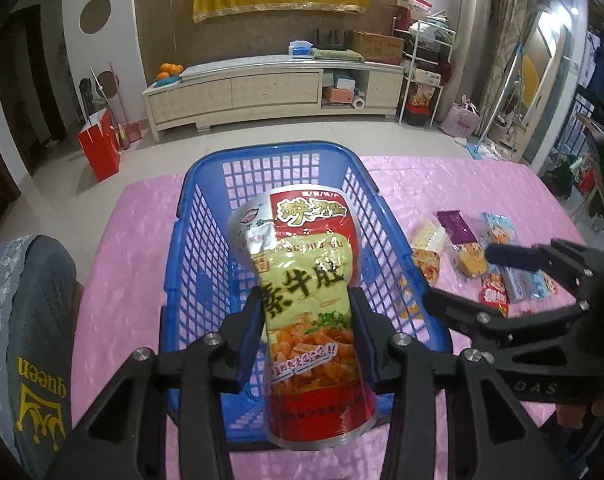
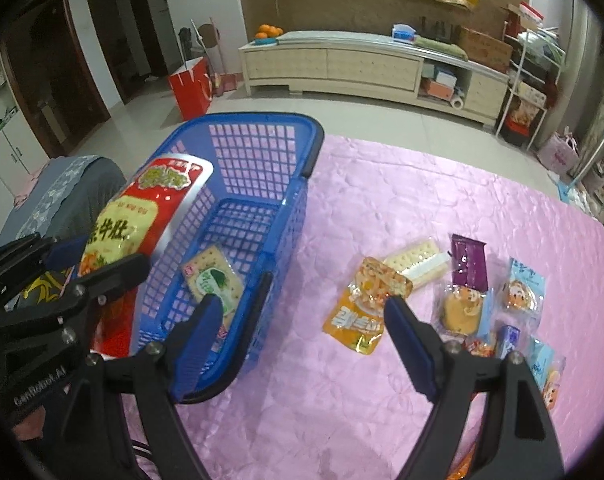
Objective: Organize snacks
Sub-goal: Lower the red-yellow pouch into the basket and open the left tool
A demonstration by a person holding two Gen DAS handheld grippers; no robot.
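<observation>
A large red and yellow-green snack bag (image 1: pixel 305 280) hangs tilted over the blue plastic basket (image 1: pixel 190 184), pinched at its middle by my left gripper (image 1: pixel 307 312), whose pads press on both sides. In the right wrist view the same bag (image 2: pixel 142 216) leans over the basket's (image 2: pixel 262 120) left rim, and a green cracker packet (image 2: pixel 214 284) lies inside. My right gripper (image 2: pixel 302 304) stands open and holds nothing, low over the pink tablecloth (image 2: pixel 381 208) between the basket and a pile of small snacks. Nearest it is an orange packet (image 2: pixel 365 308).
Several small snack packets lie right of the basket: a white cracker pack (image 2: pixel 417 260), a purple one (image 2: pixel 467 260), a cake (image 2: pixel 461 312). A chair with a grey cloth (image 1: pixel 26 320) stands at the table's left. A cabinet (image 1: pixel 262 92) lines the far wall.
</observation>
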